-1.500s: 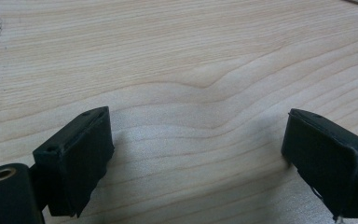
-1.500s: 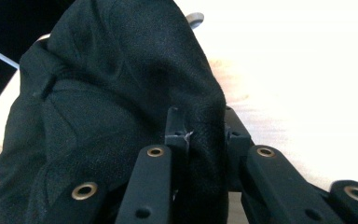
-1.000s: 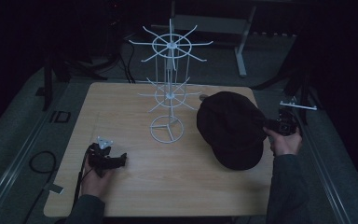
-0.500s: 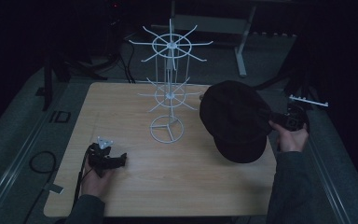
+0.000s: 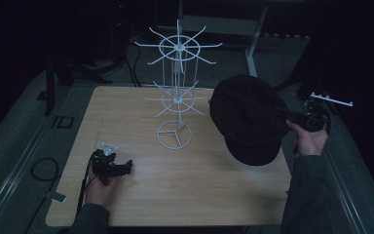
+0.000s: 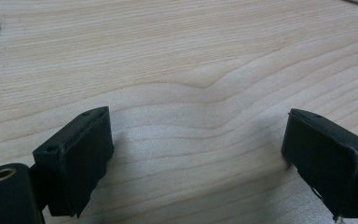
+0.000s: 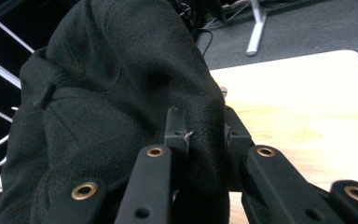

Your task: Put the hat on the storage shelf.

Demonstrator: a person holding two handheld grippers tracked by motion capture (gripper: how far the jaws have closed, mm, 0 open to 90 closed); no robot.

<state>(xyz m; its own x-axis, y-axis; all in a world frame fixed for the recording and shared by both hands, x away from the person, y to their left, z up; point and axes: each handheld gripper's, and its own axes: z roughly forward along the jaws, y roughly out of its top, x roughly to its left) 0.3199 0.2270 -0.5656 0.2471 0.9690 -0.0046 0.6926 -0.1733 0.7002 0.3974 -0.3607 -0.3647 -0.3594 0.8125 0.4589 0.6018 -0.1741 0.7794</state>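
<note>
Lifting the black cap (image 5: 251, 119) toward the white wire rack (image 5: 177, 92) | right gripper (image 7: 200, 135) pinches a fold of its fabric, cap hanging ahead of those jaws | we'd keep the pinch firm and clear the hooks | cap: dark woven cloth, soft, short brim | left gripper (image 6: 196, 154) spread, idle on table (image 6: 177, 60).

"ID" in black on the grey floor (image 5: 27, 146), just left of the table (image 5: 126, 112); nothing else readable.
</note>
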